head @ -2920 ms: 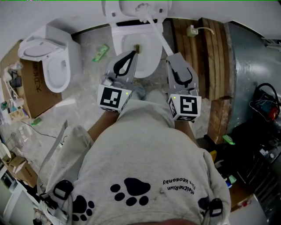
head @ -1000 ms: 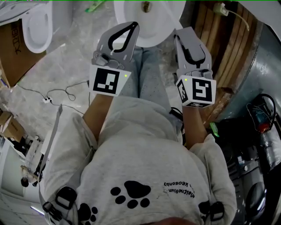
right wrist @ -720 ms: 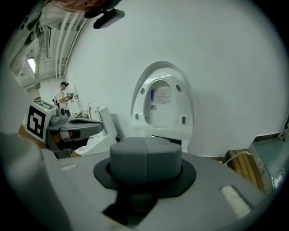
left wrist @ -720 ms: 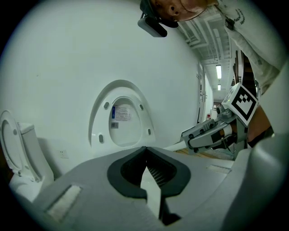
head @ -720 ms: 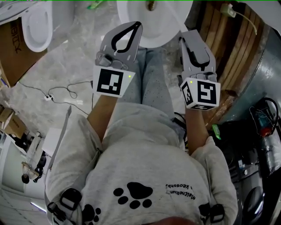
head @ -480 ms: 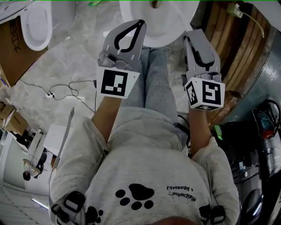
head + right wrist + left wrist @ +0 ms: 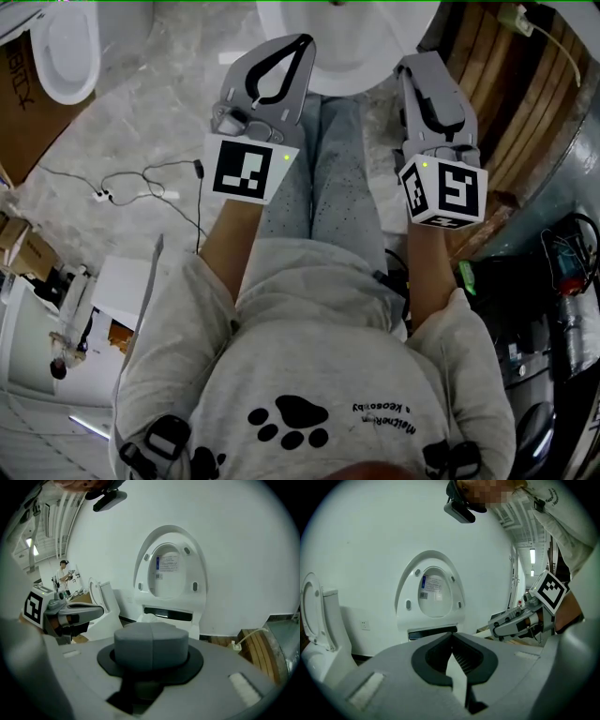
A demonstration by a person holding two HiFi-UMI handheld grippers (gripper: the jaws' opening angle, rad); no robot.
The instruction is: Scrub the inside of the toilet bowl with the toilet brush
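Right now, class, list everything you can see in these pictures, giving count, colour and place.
toilet: one, white, ahead, lid raised
second toilet: one, white, far left
cardboard box: one, brown, beside second toilet
cable: one, dark, floor at left
wooden planks: several, brown, right of toilet
metal tank: one, grey, far right
sweatshirt: one, grey, black paw prints, on the person
left gripper: one, grey, fingers together, empty
right gripper: one, grey, fingers together, empty
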